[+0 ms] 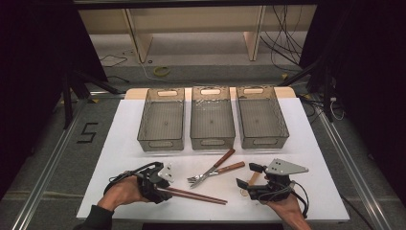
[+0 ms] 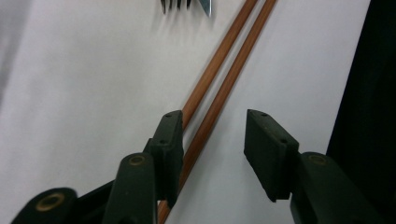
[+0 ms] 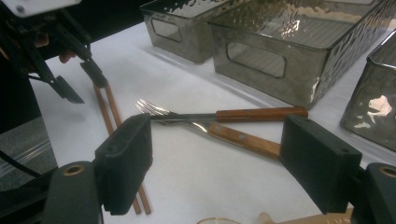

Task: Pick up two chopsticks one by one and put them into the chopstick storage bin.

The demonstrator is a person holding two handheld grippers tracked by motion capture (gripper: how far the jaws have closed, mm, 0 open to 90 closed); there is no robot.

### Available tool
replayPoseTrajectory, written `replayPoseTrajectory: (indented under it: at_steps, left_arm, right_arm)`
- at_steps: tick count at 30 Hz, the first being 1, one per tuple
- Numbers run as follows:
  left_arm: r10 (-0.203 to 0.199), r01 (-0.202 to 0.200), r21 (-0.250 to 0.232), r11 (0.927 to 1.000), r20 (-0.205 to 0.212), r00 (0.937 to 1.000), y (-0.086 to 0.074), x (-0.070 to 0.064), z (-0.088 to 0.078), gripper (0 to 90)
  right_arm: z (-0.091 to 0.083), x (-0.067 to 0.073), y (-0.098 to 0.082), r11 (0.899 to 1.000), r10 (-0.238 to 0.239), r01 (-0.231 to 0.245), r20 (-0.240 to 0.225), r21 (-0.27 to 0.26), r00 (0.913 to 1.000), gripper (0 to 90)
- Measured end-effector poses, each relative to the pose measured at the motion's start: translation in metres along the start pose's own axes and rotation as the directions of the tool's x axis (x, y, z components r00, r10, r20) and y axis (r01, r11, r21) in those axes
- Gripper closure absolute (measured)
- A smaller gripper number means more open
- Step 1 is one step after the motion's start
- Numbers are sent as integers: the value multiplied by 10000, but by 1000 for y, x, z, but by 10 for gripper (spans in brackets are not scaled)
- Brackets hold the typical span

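White cloth (image 1: 119, 163) covers the table in the high view, with three clear bins (image 1: 212, 123) in a row along its far side; two wooden-handled forks (image 1: 216, 168) lie crossed before the middle bin; a pair of brown chopsticks (image 1: 201, 195) lies near the front edge, one end at the left gripper (image 1: 163, 184); the right gripper (image 1: 249, 182) rests off to the right, well apart from the chopsticks.

Left gripper view: the chopsticks (image 2: 219, 88) run slantwise between the two black jaws, just beside the left pad (image 2: 169, 140) and clear of the right pad; the jaws stand part open, gripping nothing; fork tines (image 2: 187, 4) show at the top edge.

Right gripper view: the jaws stand wide apart with nothing between them; the forks (image 3: 233, 123) lie crossed beyond them; the left gripper (image 3: 77, 86) straddles the far end of the chopsticks (image 3: 109, 112); the bins (image 3: 289, 51) stand behind.
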State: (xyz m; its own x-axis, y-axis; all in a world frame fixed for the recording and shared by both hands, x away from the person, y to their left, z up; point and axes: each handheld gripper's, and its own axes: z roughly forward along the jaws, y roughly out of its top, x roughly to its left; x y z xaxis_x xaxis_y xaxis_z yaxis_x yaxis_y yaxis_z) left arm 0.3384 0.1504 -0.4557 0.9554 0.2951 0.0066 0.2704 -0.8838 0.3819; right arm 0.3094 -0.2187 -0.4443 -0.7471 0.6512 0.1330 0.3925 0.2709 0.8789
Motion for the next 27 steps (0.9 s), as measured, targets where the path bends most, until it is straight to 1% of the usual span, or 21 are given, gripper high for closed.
replayPoseTrajectory:
  at_steps: [2,5,6,7,8,9,12,13,14,15,16,18,19,20,22,23,25,26,27]
  left_arm:
    - [13,-14,33,10000,36,10000,-1,0,3,584]
    - [234,-234,277,9993,6,9997,-1,1,6,590]
    - [256,-256,317,9992,-4,9997,-1,2,7,592]
    - [197,-197,292,9994,4,9998,-1,2,8,596]
    - [322,-321,430,9986,-11,9995,-1,3,8,596]
    - [367,-364,485,9982,-46,9993,-1,3,9,600]
    - [467,-471,690,9965,73,9989,-1,4,11,619]
    - [538,-542,822,9951,67,9985,-1,5,12,629]
    - [506,-518,875,9948,160,9986,-1,4,13,629]
    - [579,-594,985,9934,181,9982,-1,4,13,641]
    - [482,-497,932,9944,181,9987,-1,4,14,646]
    - [491,-512,1160,9919,215,9986,1,5,13,669]
    - [422,-442,1170,9921,195,9989,2,4,14,669]
    - [454,-472,1222,9914,177,9988,3,3,14,675]
    - [656,-674,1394,9879,174,9977,5,3,14,683]
    - [739,-761,1450,9865,206,9971,6,2,14,708]
    - [895,-911,1491,9846,181,9958,7,0,15,716]
    - [1082,-1103,1559,9816,215,9939,7,0,14,724]
    - [1133,-1156,1520,9816,234,9933,7,-1,15,739]
  right_arm:
    - [0,0,0,10000,26,-26,-5,20,10000,264]
    - [0,0,0,10000,56,-56,-32,11,10000,264]
    - [1,-1,0,10000,59,-59,-85,33,9999,265]
    - [1,-1,0,9999,86,-85,-112,68,9999,265]
    - [1,-1,0,9999,86,-85,-112,68,9999,265]
    - [1,0,-1,9999,96,-95,-134,92,9999,265]
    - [2,0,-1,9999,108,-106,-168,95,9998,265]
    - [2,-1,-1,9999,120,-118,-175,98,9998,265]
    - [2,-1,-1,9999,120,-118,-175,98,9998,265]
    - [2,-1,-1,9999,132,-131,-196,94,9997,265]
    - [2,-1,-1,9998,161,-159,-213,104,9996,265]
    - [2,-1,-1,9998,172,-169,-223,127,9996,265]
    - [2,-1,-1,9998,172,-169,-223,127,9996,265]
    - [3,-1,-1,9997,169,-165,-192,193,9997,265]
    - [3,-1,-1,9996,187,-182,-211,201,9996,266]
    - [3,-1,-1,9996,195,-190,-216,216,9996,266]
    - [3,-1,-1,9996,191,-186,-215,231,9996,266]
    - [3,-1,-1,9995,204,-199,-210,241,9996,266]
    - [3,-1,-1,9995,217,-212,-194,253,9996,267]
